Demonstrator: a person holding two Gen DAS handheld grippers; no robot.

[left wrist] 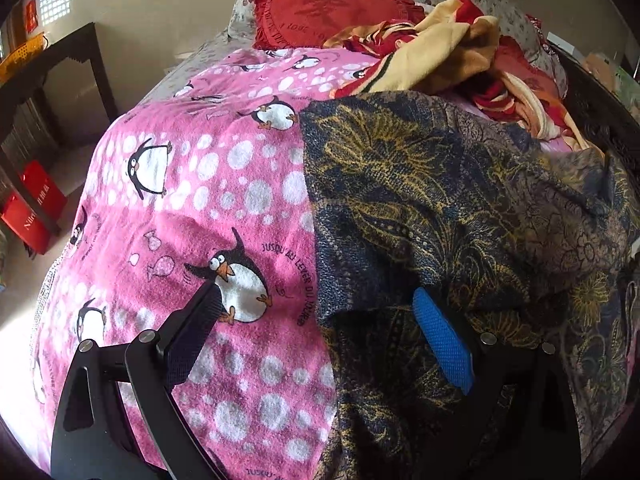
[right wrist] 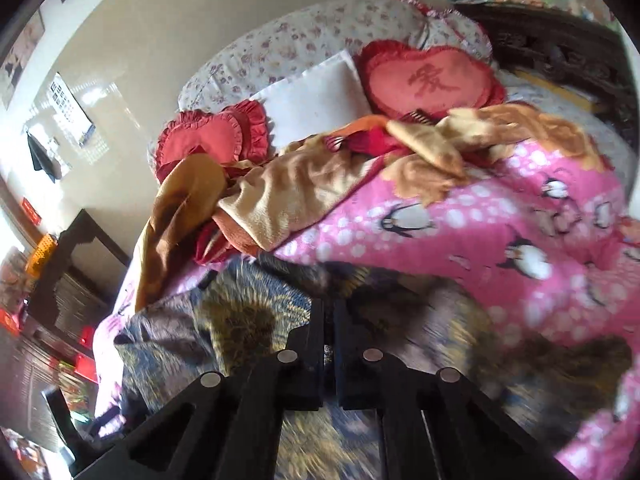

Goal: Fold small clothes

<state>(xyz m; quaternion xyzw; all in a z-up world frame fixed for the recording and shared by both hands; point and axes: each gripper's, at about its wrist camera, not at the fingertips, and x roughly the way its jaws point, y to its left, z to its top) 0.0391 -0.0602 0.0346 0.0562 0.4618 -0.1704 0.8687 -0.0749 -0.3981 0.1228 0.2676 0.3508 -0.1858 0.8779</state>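
A dark blue garment with a gold floral print [left wrist: 432,208] lies on a pink penguin blanket [left wrist: 192,184] on the bed. My left gripper [left wrist: 316,300] is open just above the garment's left edge; its blue-padded finger [left wrist: 442,342] is over the cloth and its black finger [left wrist: 192,332] over the blanket. In the right wrist view the same garment [right wrist: 224,320] is lifted and blurred. My right gripper [right wrist: 329,312] is shut on it, the cloth pinched between the black fingers.
A crumpled tan and red blanket [left wrist: 452,52] and red heart cushions [right wrist: 428,80] lie at the head of the bed. A dark wooden table [left wrist: 44,80] and red boxes [left wrist: 32,208] stand to the left. A dark carved headboard [right wrist: 560,52] is at the right.
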